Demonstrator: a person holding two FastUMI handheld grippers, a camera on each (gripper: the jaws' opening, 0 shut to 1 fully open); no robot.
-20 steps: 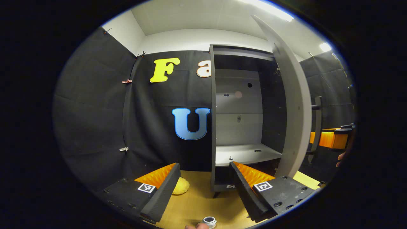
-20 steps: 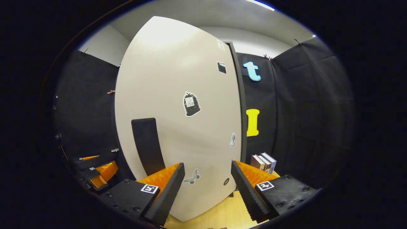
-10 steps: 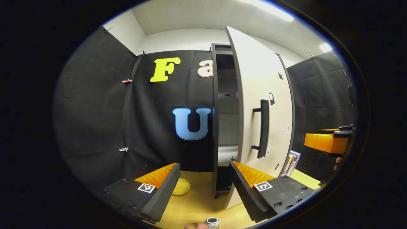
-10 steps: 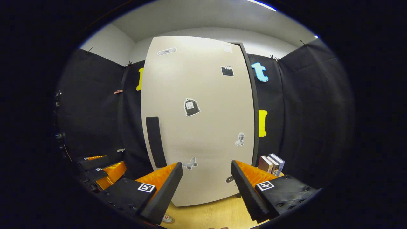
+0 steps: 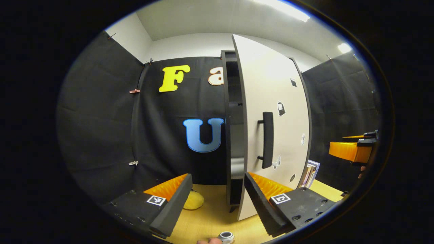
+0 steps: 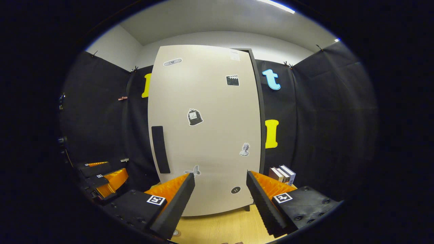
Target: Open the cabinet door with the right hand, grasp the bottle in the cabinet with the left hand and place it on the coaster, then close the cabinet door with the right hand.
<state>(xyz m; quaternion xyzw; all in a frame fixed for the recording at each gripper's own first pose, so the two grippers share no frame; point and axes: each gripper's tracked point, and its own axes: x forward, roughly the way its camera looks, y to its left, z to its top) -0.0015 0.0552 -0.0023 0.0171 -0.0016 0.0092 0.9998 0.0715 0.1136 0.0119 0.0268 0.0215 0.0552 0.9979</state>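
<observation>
On the light wooden tabletop: a tall dark-framed cabinet stands upright against the black cloth wall.
Cabinet door: the pale beige flat door is nearly closed in the left gripper view, with a narrow dark gap left along its handle side; in the right gripper view the door faces the camera almost square-on and covers the cabinet's front.
Door handle: a black vertical bar handle sits on the door's outer face near the free edge, seen too in the right gripper view.
Stickers: several small dark stickers are scattered over the door face.
Bottle: its open grey-white round mouth shows at the very bottom of the left gripper view, on the tabletop below and between the fingers; a fingertip lies just beside it. Whether a coaster is under it cannot be told.
Left gripper: fingers spread wide apart, holding nothing; it shows also at the left edge of the right gripper view.
Right gripper: fingers spread wide apart, clear of the door and gripping nothing; it shows too at the right edge of the left gripper view.
Yellow lump: a soft yellow rounded object lies on the tabletop left of the cabinet's foot.
Books: a few upright books stand right of the cabinet.
</observation>
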